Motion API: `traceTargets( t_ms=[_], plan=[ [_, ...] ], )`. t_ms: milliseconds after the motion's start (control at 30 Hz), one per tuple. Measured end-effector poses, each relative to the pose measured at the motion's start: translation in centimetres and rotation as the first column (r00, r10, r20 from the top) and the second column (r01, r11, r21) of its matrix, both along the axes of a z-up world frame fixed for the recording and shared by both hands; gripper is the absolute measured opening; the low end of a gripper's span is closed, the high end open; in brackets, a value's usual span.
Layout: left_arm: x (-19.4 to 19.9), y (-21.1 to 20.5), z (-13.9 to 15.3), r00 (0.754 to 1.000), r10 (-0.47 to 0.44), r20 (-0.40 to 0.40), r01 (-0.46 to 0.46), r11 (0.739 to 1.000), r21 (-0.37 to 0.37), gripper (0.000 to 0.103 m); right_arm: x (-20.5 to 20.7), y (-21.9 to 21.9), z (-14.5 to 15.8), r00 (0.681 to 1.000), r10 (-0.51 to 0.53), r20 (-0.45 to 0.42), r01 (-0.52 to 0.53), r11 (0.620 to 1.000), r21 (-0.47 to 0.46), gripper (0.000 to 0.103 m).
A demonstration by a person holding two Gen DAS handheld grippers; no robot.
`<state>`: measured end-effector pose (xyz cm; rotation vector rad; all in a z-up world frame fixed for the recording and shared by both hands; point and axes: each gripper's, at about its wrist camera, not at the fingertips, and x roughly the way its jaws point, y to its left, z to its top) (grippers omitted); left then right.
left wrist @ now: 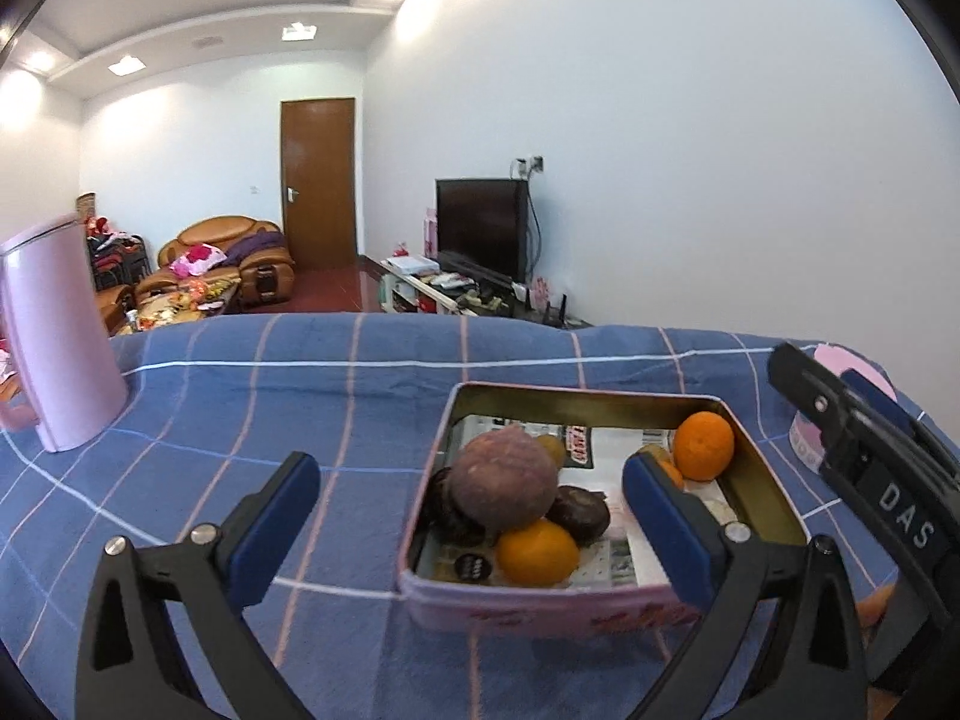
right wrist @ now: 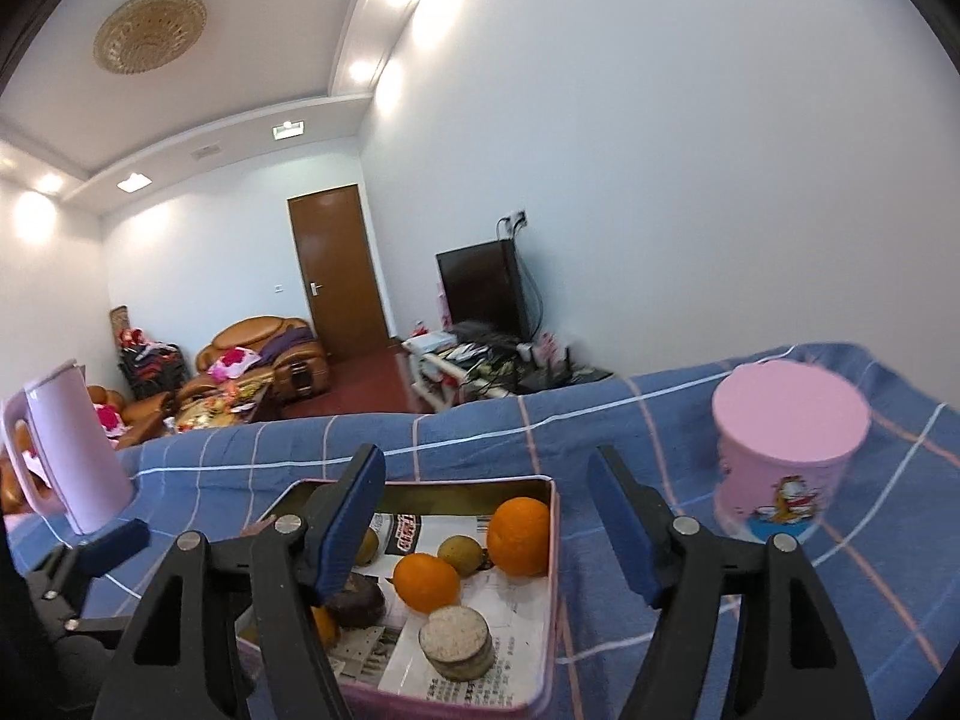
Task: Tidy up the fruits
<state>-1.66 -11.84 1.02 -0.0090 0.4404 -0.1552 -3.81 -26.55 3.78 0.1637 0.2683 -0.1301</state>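
Observation:
A pink tin box point(left wrist: 420, 591) point(right wrist: 555, 594) lined with newspaper sits on the blue checked cloth. It holds two oranges point(left wrist: 537, 552) point(left wrist: 703, 445), a big brownish-purple fruit point(left wrist: 503, 487), dark round fruits point(left wrist: 579, 513) and small green fruits point(right wrist: 461, 554). In the right wrist view the oranges point(right wrist: 427, 581) point(right wrist: 519, 535) and a round beige cake point(right wrist: 457, 642) show. My left gripper point(left wrist: 474, 510) is open and empty over the box's near left part. My right gripper point(right wrist: 486, 528) is open and empty above the box. Its body shows at the left wrist view's right edge point(left wrist: 870, 468).
A pink kettle point(left wrist: 57, 336) point(right wrist: 72, 450) stands at the table's left. A pink lidded tub point(right wrist: 786, 450) point(left wrist: 807, 441) stands right of the box. The cloth point(left wrist: 300, 396) covers the table; behind its far edge are a sofa, door and TV.

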Motion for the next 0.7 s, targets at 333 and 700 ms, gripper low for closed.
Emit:
traceTargets(
  t_ms=[333,700],
  plan=[
    [-4.0,1.2,0.4,0.997,0.005,0.082,-0.008,0.999,0.036,0.103,-6.0,2.5,0.9,0.991,-0.075,0.113,0.084,0.994,-0.073,0.073],
    [-4.8,1.4,0.5,0.995,0.011,0.095,-0.015,0.999,0.038,0.103,-7.6,2.7,1.3,0.983,-0.103,0.150,0.113,0.992,-0.061,0.079]
  ],
)
